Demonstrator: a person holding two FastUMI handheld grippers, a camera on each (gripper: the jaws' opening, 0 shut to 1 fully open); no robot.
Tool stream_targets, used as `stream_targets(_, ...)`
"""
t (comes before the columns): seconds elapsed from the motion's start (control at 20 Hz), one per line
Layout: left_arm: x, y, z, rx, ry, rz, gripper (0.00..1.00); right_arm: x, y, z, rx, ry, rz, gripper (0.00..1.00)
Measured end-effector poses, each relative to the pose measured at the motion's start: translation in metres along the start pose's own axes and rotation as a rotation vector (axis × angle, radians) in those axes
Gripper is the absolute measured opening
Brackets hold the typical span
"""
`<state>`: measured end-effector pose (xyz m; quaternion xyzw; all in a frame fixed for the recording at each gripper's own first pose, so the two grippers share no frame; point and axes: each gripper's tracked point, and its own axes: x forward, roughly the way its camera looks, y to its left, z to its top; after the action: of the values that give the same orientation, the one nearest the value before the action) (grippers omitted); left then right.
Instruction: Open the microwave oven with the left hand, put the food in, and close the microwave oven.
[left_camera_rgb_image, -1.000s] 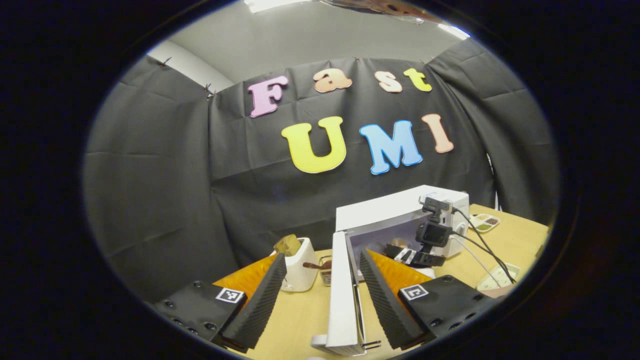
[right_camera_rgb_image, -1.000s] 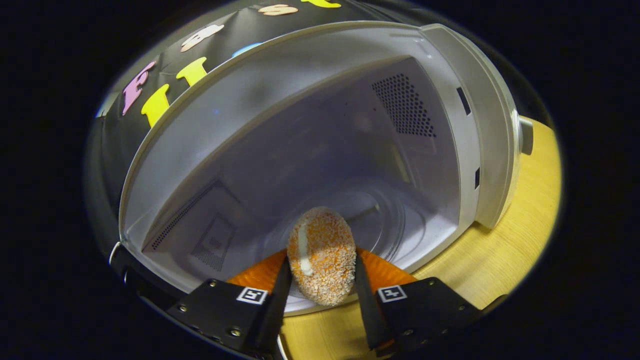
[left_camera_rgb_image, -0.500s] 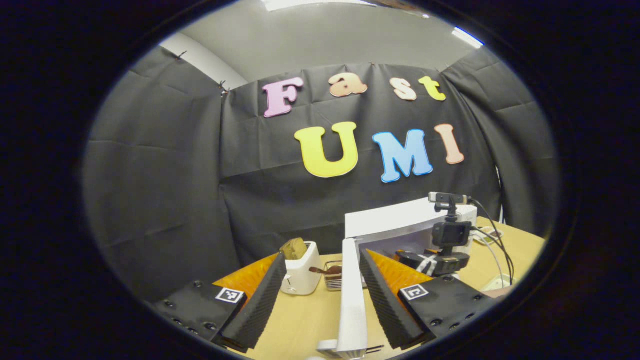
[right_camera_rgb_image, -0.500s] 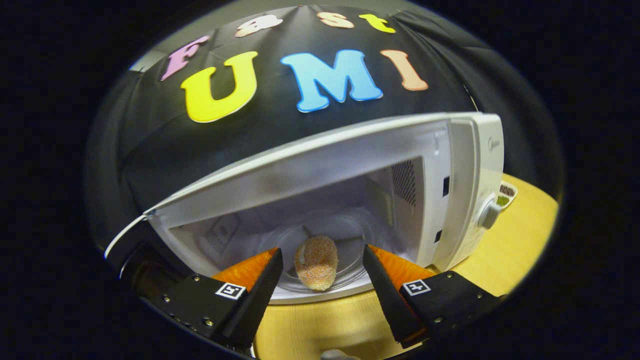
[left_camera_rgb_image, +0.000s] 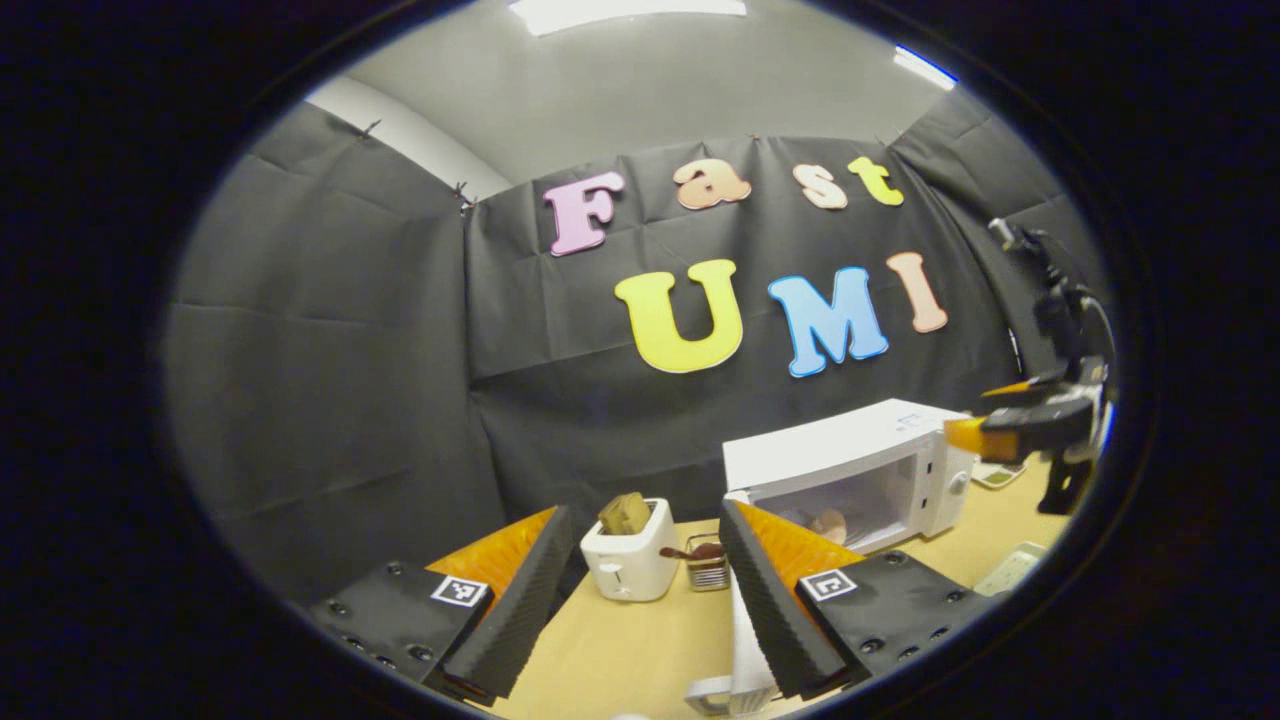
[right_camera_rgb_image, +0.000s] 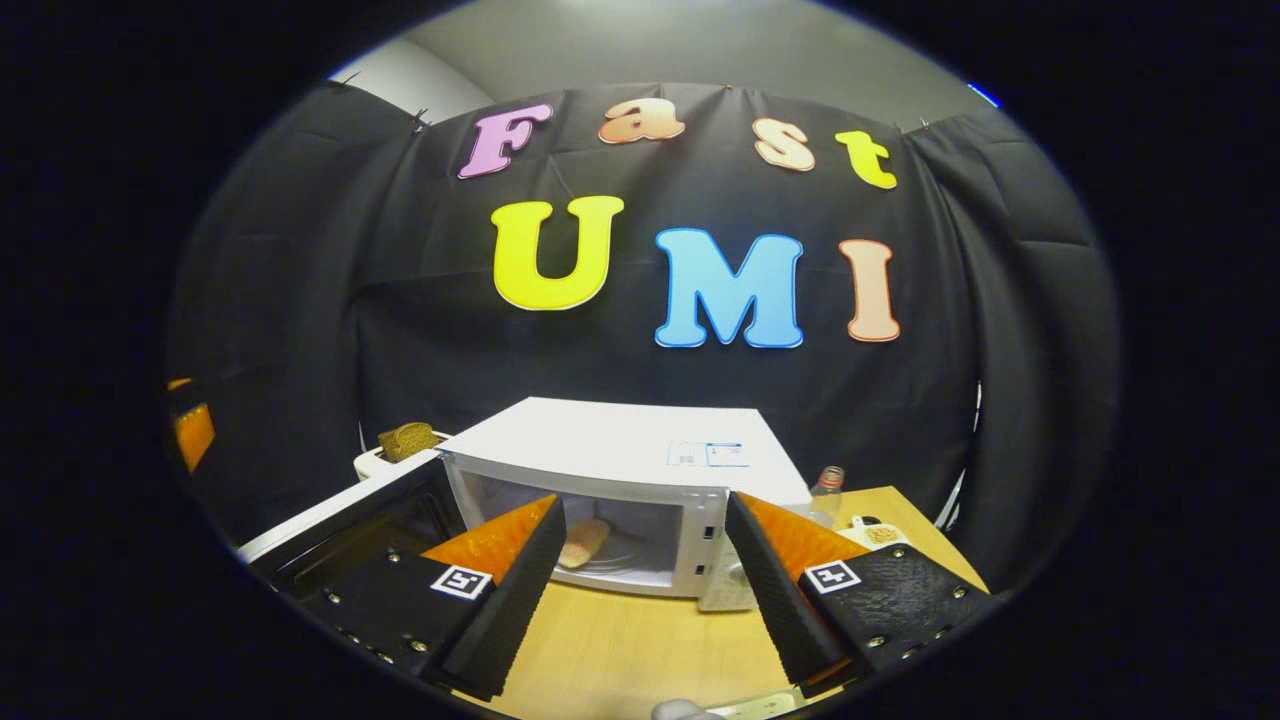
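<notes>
The white microwave (right_camera_rgb_image: 620, 450) stands with its door (right_camera_rgb_image: 340, 520) swung out to the left. The breaded food (right_camera_rgb_image: 582, 542) lies on the turntable inside, also visible as the food (left_camera_rgb_image: 828, 522) in the left gripper view. My right gripper (right_camera_rgb_image: 645, 590) is open and empty, held back from the cavity, well apart from the food. My left gripper (left_camera_rgb_image: 640, 600) is open; the door's white edge (left_camera_rgb_image: 745, 640) stands between its fingers, close against the right-hand one. The right gripper (left_camera_rgb_image: 1030, 430) appears raised at the far right of the left gripper view.
A white toaster (left_camera_rgb_image: 628, 560) with a slice of toast (left_camera_rgb_image: 625, 512) stands left of the microwave (left_camera_rgb_image: 850, 470), a small wire basket (left_camera_rgb_image: 705, 568) beside it. A bottle (right_camera_rgb_image: 825, 482) and a food tray (right_camera_rgb_image: 875, 535) sit right of the microwave on the wooden table (right_camera_rgb_image: 620, 640).
My right gripper opened, left the food on the turntable and drew back out of the microwave. The left gripper's view shifted, bringing the door edge nearer its right-hand finger.
</notes>
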<state>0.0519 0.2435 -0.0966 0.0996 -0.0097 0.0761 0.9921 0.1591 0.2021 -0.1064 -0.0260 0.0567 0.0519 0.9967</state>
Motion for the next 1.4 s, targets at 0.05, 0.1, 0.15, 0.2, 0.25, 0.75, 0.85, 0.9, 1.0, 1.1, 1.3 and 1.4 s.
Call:
stream_targets(0.05,-0.003,0.006,-0.006,0.005,0.005,0.009,0.98,-0.014,-0.013,0.007,-0.011,-0.004,-0.011,0.98)
stream_targets(0.1,-0.004,0.013,-0.013,0.004,0.015,0.017,0.97,-0.029,-0.023,0.012,-0.021,-0.007,-0.015,0.98)
stream_targets(0.15,-0.007,0.017,-0.022,0.005,0.032,0.021,0.99,-0.044,-0.032,0.013,-0.028,-0.004,-0.02,0.98)
stream_targets(0.2,-0.01,0.022,-0.033,0.014,0.047,0.032,1.0,-0.058,-0.039,0.015,-0.025,0.003,-0.022,0.98)
stream_targets(0.25,-0.014,0.027,-0.042,0.02,0.058,0.043,1.0,-0.069,-0.043,0.018,-0.023,0.015,-0.016,0.98)
stream_targets(0.75,-0.039,0.047,-0.143,-0.01,0.209,0.074,0.97,-0.124,-0.081,0.057,0.024,-0.029,-0.083,0.96)
stream_targets(0.85,-0.043,0.044,-0.162,-0.025,0.243,0.066,0.94,-0.125,-0.081,0.054,0.027,-0.009,-0.079,0.96)
stream_targets(0.9,-0.044,0.041,-0.17,-0.02,0.257,0.063,0.98,-0.126,-0.081,0.053,0.036,-0.002,-0.075,0.96)
stream_targets(1.0,-0.046,0.032,-0.178,-0.016,0.274,0.048,0.95,-0.128,-0.081,0.052,0.048,0.008,-0.07,0.96)
stream_targets(1.1,-0.049,0.018,-0.185,-0.009,0.292,0.019,0.98,-0.126,-0.088,0.045,0.039,0.028,-0.082,0.96)
stream_targets(1.3,-0.055,-0.007,-0.181,-0.004,0.281,-0.022,0.94,-0.127,-0.099,0.044,0.067,0.035,-0.097,0.96)
stream_targets(1.4,-0.059,-0.03,-0.191,-0.024,0.314,-0.062,0.94,-0.13,-0.105,0.041,0.073,0.042,-0.103,0.97)
